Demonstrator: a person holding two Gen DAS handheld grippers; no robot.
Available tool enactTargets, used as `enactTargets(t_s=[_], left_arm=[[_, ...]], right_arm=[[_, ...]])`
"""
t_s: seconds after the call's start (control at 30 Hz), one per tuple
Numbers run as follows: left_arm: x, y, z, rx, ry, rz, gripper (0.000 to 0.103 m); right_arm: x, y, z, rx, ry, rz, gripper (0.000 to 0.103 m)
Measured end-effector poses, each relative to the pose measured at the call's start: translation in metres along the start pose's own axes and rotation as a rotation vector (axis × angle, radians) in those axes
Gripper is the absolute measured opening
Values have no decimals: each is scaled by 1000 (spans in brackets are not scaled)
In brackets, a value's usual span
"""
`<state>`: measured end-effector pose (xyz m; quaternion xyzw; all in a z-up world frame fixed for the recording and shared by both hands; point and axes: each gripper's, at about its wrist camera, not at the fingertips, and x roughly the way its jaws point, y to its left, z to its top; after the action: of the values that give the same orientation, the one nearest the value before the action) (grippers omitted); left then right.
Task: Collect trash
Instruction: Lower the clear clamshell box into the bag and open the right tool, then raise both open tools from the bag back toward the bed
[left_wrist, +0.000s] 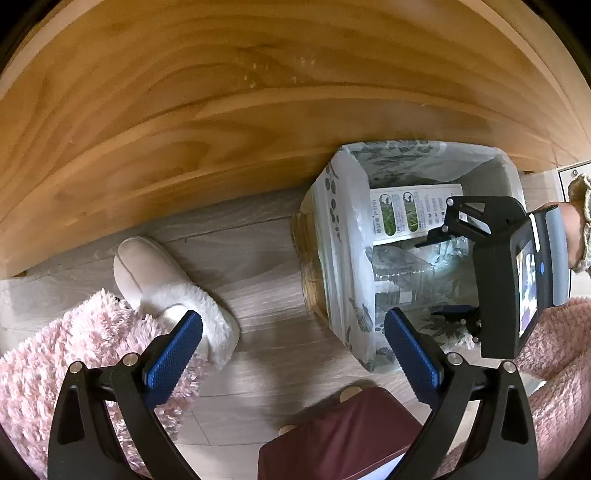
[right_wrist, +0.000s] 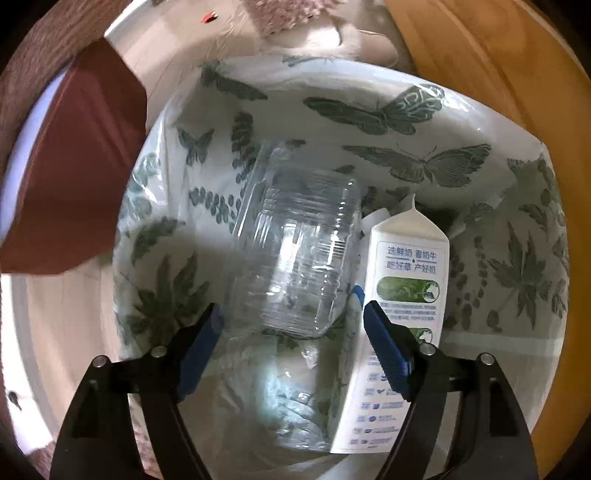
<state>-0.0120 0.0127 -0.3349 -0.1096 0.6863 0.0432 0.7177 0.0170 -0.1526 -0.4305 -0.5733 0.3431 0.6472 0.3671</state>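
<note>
Slipper (left_wrist: 173, 291): cream and furry, on the pale floor at the far left, with a pink fluffy trouser leg (left_wrist: 74, 350) over its heel.
Left gripper (left_wrist: 293, 356): points down at the floor, blue pads wide apart, nothing between them.
Stool (left_wrist: 340, 432): dark red seat just below the left gripper, beside the bin.
Bin (left_wrist: 332, 236): lined with a white bag printed with green butterflies and leaves; it stands against the wooden cabinet (left_wrist: 221, 110).
Clear plastic bottle (right_wrist: 299, 254): lies tilted inside the bin, loose, its side against the carton.
Milk carton (right_wrist: 402, 295): white, upright in the bin, right of the bottle.
Right gripper (right_wrist: 291, 350): held over the bin's mouth, jaws spread, gripping nothing; the bottle sits beyond the pads, untouched by them.
</note>
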Motion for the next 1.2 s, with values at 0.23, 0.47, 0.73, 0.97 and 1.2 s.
enactTargets(t_s=[0.23,0.47,0.73,0.97,1.2], left_arm=[[-6,0,-1,0,-21,-6,95],[-15,-7,-5,28,-56,-2,95],[-29,-10,-11,38,-116,-17,95],[-46,-20,-14,64,-184,-31,95],[-56,-23,-20,81,-228,-40,95]], right_arm=[[-19,-6,7,71,3,6,85],[-47,0,16,123,-7,-14,86],[-70,2,14,311,-34,-114,88],[-96,12,14,485,-33,-202,94],[-110,25,9,620,-29,-283,94]])
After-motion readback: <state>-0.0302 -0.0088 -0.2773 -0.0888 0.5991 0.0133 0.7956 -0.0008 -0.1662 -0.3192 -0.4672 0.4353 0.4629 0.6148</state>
